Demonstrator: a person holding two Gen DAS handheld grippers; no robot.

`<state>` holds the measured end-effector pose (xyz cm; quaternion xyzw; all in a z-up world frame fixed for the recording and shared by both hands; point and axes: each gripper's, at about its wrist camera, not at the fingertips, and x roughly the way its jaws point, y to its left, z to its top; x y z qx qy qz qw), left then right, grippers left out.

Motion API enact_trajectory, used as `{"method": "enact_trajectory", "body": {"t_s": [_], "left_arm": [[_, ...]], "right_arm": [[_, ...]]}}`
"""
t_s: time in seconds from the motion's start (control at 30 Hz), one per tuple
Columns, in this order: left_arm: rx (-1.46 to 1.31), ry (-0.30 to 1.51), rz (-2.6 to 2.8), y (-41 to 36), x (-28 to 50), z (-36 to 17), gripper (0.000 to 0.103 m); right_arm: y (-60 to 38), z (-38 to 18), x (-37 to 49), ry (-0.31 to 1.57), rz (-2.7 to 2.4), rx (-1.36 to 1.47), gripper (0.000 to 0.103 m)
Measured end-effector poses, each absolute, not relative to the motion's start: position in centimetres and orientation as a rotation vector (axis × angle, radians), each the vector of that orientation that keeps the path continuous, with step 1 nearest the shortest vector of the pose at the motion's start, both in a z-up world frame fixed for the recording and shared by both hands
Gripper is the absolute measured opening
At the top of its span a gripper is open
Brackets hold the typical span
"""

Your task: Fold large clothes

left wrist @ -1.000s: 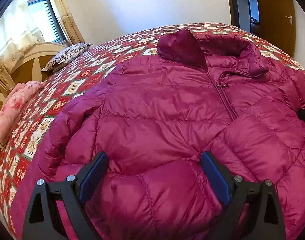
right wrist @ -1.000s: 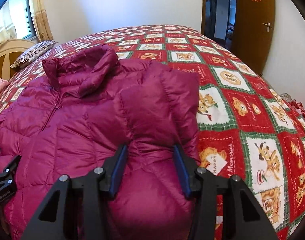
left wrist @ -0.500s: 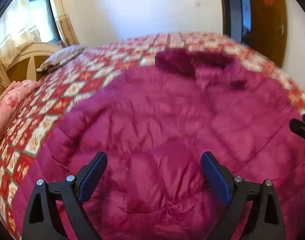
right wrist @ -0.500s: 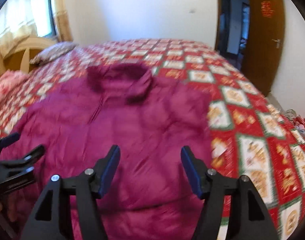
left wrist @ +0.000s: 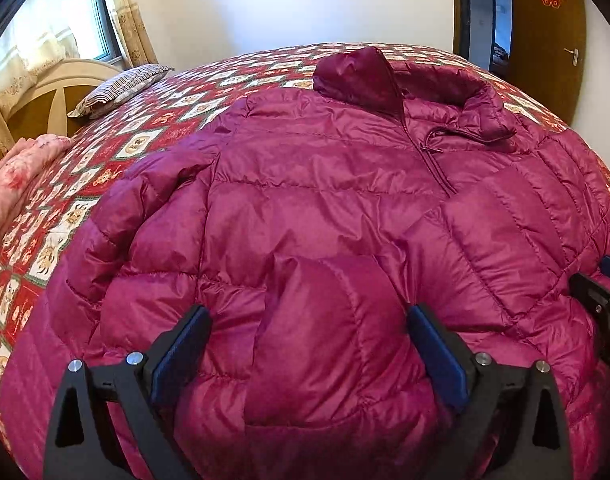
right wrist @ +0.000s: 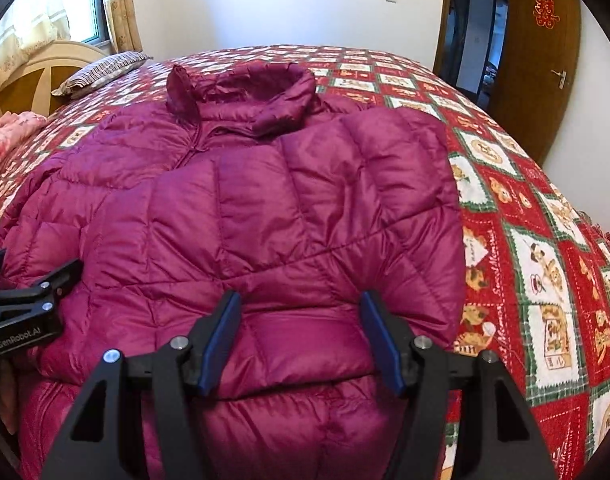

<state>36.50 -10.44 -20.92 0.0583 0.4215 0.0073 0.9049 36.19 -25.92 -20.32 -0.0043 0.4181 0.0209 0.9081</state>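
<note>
Bedroom, patchwork bedspread (left wrist: 117,152) — magenta down jacket (left wrist: 325,208) lies on it, collar far. Left view: left gripper (left wrist: 307,344) spread wide over the hem. Right view: right gripper (right wrist: 301,340) spread — gripping nothing, folded-in sleeve (right wrist: 345,208) lying beneath.

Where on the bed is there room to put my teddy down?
Bare quilt lies right of the puffer jacket, toward the door, and behind its collar. Crowded: the striped pillow and pink bedding corner.
</note>
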Motion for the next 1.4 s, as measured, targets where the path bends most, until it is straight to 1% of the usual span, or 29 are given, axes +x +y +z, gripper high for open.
{"method": "enact_trajectory", "body": {"t_s": [0.2, 0.97, 1.07, 1.1, 1.17, 1.23, 1.3, 1.4], "left_arm": [[0.123, 0.877, 0.023, -10.4, 36.5, -21.0, 0.102], [0.109, 0.888, 0.013, -10.3, 36.7, -21.0, 0.102], [0.096, 0.907, -0.009, -9.6, 36.9, -20.5, 0.102], [0.101, 0.912, -0.015, -9.0, 36.6, -19.8, 0.102], [0.089, 0.891, 0.004, -7.8, 35.5, -18.3, 0.102], [0.063, 0.843, 0.016, -5.4, 33.8, -16.2, 0.102], [0.075, 0.801, 0.063, -2.2, 31.9, -14.5, 0.102], [0.065, 0.780, 0.133, 2.9, 29.5, -13.4, 0.102]], "right_arm": [[-25.5, -20.4, 36.0, 0.862, 0.029, -0.033, 0.066], [-25.2, -20.5, 36.1, 0.862, 0.013, -0.058, 0.067], [-25.5, -20.1, 36.0, 0.864, 0.032, -0.036, 0.076], [-25.7, -19.6, 35.6, 0.856, 0.046, -0.029, 0.081], [-25.8, -18.4, 34.4, 0.815, 0.015, -0.043, 0.086], [-26.0, -16.9, 32.5, 0.743, -0.016, -0.044, 0.097], [-26.0, -15.9, 30.5, 0.704, 0.013, -0.017, 0.100], [-25.4, -15.6, 28.4, 0.693, 0.053, -0.016, 0.100]]}}
